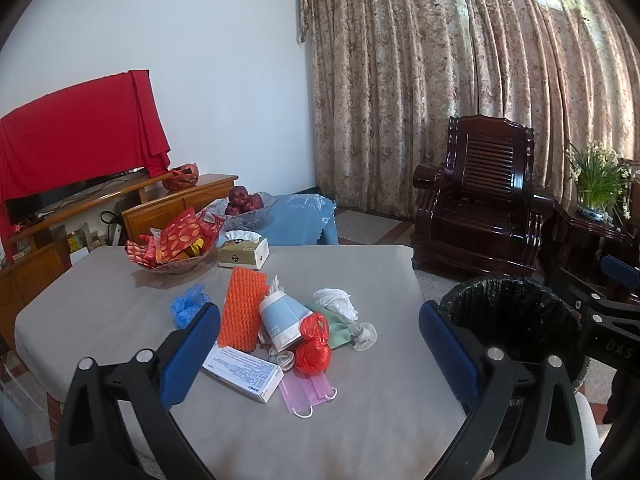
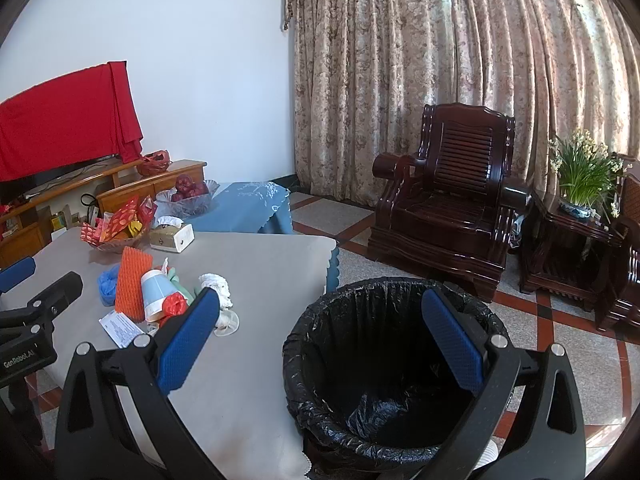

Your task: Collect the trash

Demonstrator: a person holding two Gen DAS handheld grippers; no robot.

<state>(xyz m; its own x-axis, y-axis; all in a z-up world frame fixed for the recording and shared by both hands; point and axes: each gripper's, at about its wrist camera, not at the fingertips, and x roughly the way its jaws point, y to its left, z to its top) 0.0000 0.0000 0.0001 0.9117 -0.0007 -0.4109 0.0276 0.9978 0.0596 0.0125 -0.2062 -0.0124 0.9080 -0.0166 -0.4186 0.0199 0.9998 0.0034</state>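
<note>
Sitting mid-worktop (image 1: 360,400), trash pile: paper cup (image 1: 282,318), orange foam net (image 1: 242,312), red bag (image 1: 314,344), carton (image 1: 242,374). All judged light, crushable; cup best pinched across its wall. Left tool (image 1: 320,356) and right tool (image 2: 320,344) are spread fully, nothing held. Lined bin (image 2: 320,312) is seen beside the worktop.

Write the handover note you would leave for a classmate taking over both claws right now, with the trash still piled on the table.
Left claw: open, empty, above the trash pile.
Right claw: open, empty, above the near table edge and the bin.
Trash on the grey table: orange foam net, paper cup on its side, red plastic bag, white medicine box, pink face mask, blue crumpled bag, white tissue wad, green cloth.
Bin: black liner, on the floor beside the table; no trash visible inside.
Done: nothing collected yet.
Left: move every pile item into the bin.
</note>
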